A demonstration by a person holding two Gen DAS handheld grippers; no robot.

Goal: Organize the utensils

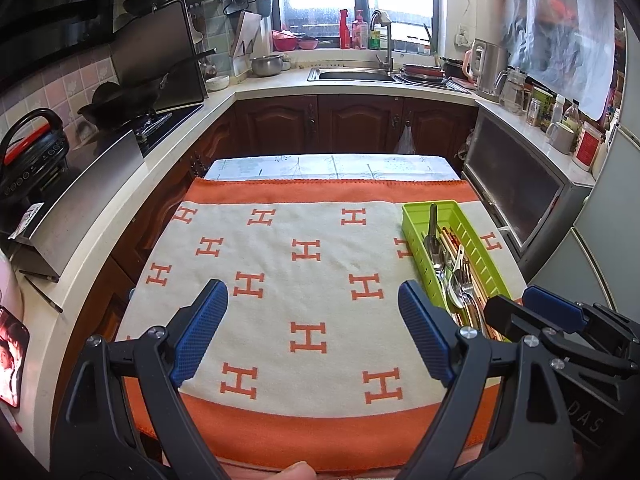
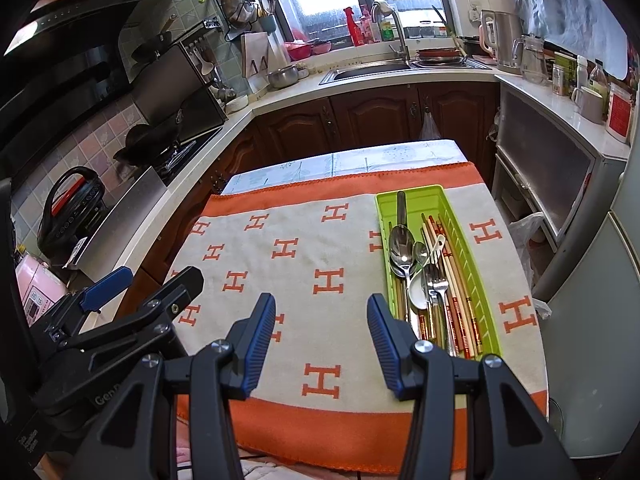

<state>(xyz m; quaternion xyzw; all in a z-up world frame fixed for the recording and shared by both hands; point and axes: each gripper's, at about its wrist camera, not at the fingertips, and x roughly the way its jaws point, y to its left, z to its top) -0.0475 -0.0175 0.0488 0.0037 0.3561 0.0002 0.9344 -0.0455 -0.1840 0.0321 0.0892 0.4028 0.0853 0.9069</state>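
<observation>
Utensils are gathered in a green tray set on the right side of an orange and cream cloth patterned with H marks, which covers a table in a kitchen. Spoons, forks and chopsticks are laid lengthwise in the tray, and one dark handle is seen reaching toward its far end. The tray's long axis is run from the near edge of the table toward the far edge, slightly angled in the left wrist view.

The left gripper is held low over the near middle of the cloth, levelled forward, with its blue-padded fingers spread wide and nothing between them. The right gripper is held beside it, just left of the tray's near end, also pointed forward; its jaws are parted widely and are empty. Each gripper is seen at the edge of the other's view. A fingertip is visible at the bottom of the left wrist view.
</observation>
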